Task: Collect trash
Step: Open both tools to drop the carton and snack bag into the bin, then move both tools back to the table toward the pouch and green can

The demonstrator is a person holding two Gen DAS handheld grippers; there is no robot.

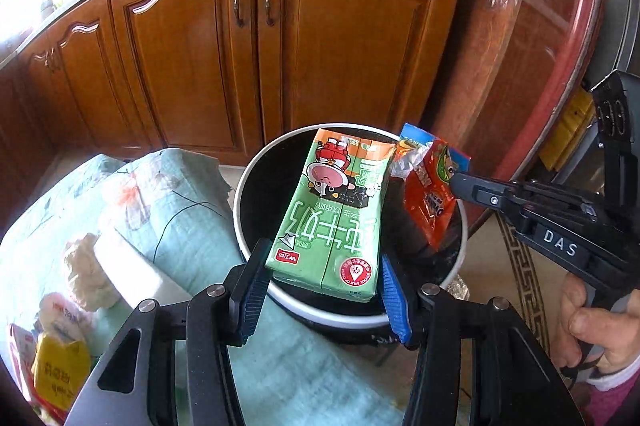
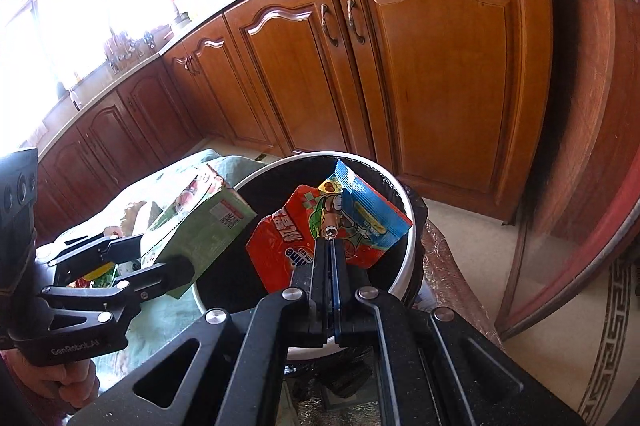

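Both items held over the black-lined trash bin (image 1: 248,194), neither dropped yet. Left gripper (image 1: 324,282) grasps the green milk carton (image 1: 336,210) between its blue pads; right gripper (image 2: 330,246) is clamped on the red-and-blue snack wrapper (image 2: 320,222), just beside the carton. Judged mid-task: more packets (image 1: 60,366) remain on the green floral cloth (image 1: 192,226). Cabinet doors (image 1: 180,58) stand behind the bin, nothing blocking its opening

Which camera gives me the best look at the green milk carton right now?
Left wrist: the green milk carton fills the centre, printed face showing, between the left gripper fingers above the bin. Right wrist shows only its end, at an angle.
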